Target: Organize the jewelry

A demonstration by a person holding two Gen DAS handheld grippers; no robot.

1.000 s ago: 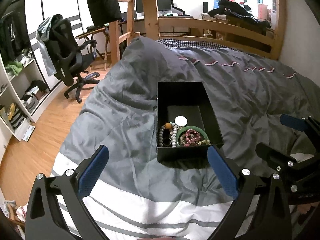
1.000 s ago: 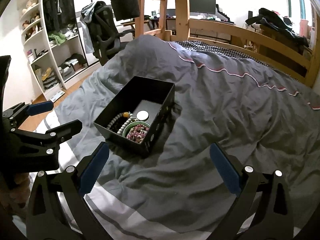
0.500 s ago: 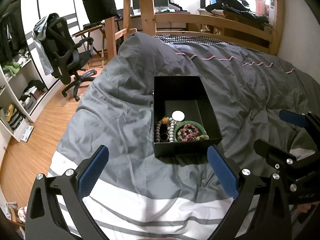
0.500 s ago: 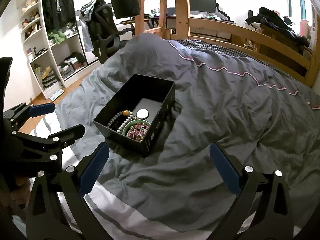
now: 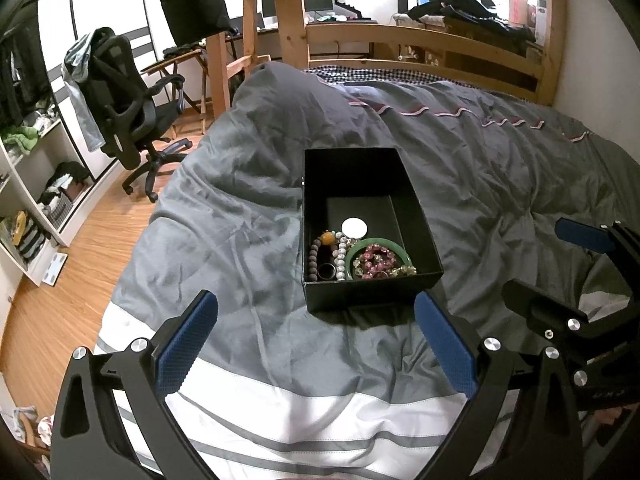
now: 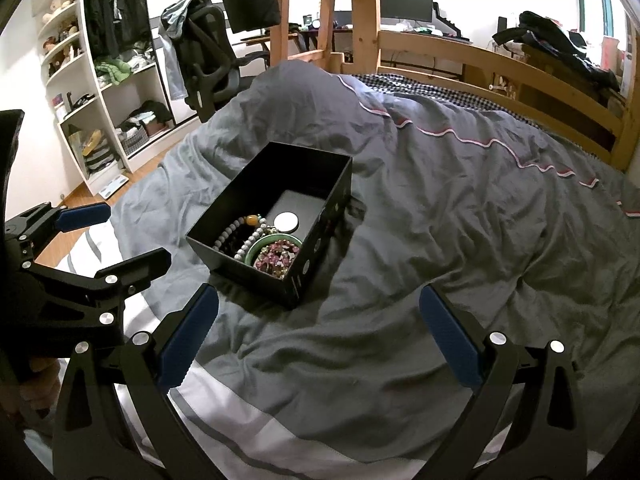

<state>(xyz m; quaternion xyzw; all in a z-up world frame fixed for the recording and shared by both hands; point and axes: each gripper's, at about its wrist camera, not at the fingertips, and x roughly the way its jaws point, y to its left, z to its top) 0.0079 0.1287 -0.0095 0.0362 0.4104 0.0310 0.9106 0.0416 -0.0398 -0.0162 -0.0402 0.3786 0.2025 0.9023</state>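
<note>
A black open box (image 5: 416, 204) sits on the grey duvet (image 5: 240, 240); it also shows in the right wrist view (image 6: 320, 240). Inside lie a green bangle (image 5: 400, 246), pink bead bracelets (image 5: 376, 262), grey and dark bead strands (image 5: 340, 258), a ring (image 5: 326, 270) and a white round disc (image 5: 354, 227). My left gripper (image 5: 316, 344) is open and empty just in front of the box. My right gripper (image 6: 320, 340) is open and empty, near the box's right front corner. All the jewelry I see is inside the box.
The bed has a wooden frame (image 5: 440, 40) at the far side. A black office chair (image 5: 128, 108) and white shelves (image 6: 100, 92) stand to the left over wooden floor (image 5: 80, 264). The duvet's white striped edge (image 5: 320, 412) lies under the grippers.
Both grippers have drifted slightly closer to the box, which now sits a little lower and nearer in both views. Both stay open and empty.
</note>
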